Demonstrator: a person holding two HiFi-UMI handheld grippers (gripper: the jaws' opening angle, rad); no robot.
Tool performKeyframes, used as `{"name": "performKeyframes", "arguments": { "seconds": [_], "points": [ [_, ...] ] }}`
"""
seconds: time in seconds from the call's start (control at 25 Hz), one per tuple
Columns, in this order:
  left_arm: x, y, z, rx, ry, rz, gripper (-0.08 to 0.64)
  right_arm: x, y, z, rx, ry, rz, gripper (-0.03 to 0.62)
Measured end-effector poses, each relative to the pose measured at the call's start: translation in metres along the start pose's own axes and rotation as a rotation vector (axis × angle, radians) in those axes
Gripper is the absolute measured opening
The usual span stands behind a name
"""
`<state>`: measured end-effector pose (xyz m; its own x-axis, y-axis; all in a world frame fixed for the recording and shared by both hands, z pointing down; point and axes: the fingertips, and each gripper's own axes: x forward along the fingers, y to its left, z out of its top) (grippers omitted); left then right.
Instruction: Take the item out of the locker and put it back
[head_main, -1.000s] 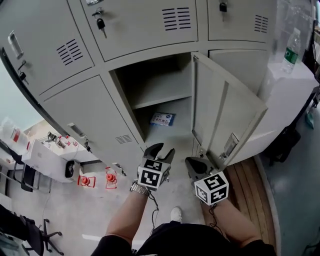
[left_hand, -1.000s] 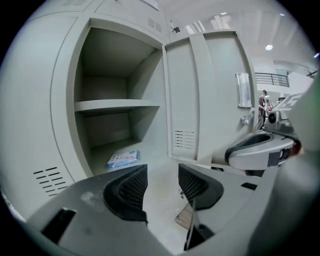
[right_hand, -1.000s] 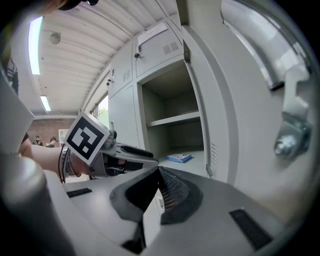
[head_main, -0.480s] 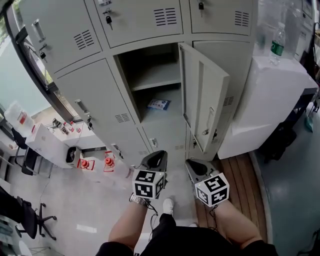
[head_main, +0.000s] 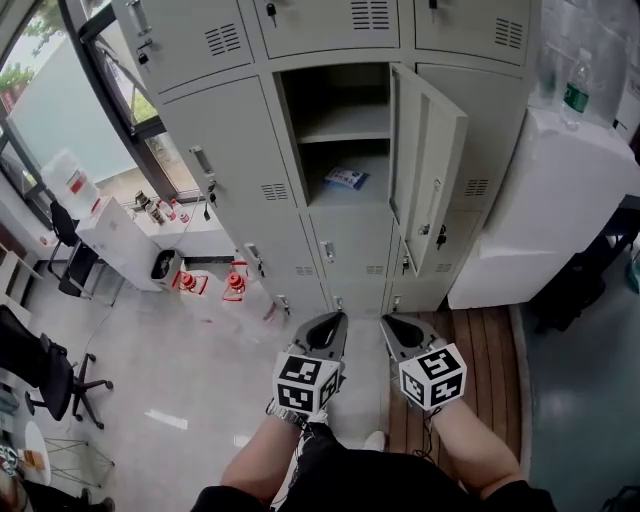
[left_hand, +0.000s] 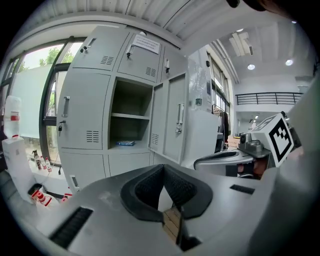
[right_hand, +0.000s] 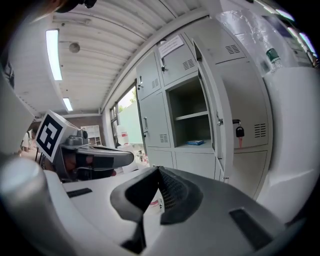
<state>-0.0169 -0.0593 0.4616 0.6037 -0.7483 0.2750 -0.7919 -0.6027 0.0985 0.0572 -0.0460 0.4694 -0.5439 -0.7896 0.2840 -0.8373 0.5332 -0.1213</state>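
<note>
Left claw (head_main: 330, 322) pressed together, just finished closing, nothing between. Right claw (head_main: 388, 322) likewise together, empty. Both side by side, pointing toward the open locker (head_main: 345, 105), well apart from it. Blue packet (head_main: 346, 178) far ahead of both claws, lying flat on the compartment floor under the shelf (head_main: 345, 125). Door (head_main: 430, 170) swung open, ahead of right claw.

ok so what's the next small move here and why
Probably bring the left tool forward toward the open locker compartment and open it on the way. The blue packet lies on the compartment floor and the door stands open. Both the left tool, which has just closed, and the right tool are shut on nothing, well short of the locker.
</note>
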Motion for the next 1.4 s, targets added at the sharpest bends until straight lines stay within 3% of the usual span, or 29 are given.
{"name": "performKeyframes", "arguments": {
  "seconds": [0.2,0.52,1.4],
  "points": [
    [-0.026,-0.003,-0.008,-0.039,-0.01,0.02,0.017,-0.002,0.016,0.002,0.001,-0.01,0.029,0.052],
    [-0.055,0.014,-0.012,-0.042,-0.019,0.01,0.017,0.012,0.036,0.005,0.017,-0.024,0.029,0.052],
    [-0.061,0.059,-0.011,-0.024,-0.011,-0.167,0.017,0.036,0.065,0.002,0.078,-0.016,-0.15,0.052]
  ]
}}
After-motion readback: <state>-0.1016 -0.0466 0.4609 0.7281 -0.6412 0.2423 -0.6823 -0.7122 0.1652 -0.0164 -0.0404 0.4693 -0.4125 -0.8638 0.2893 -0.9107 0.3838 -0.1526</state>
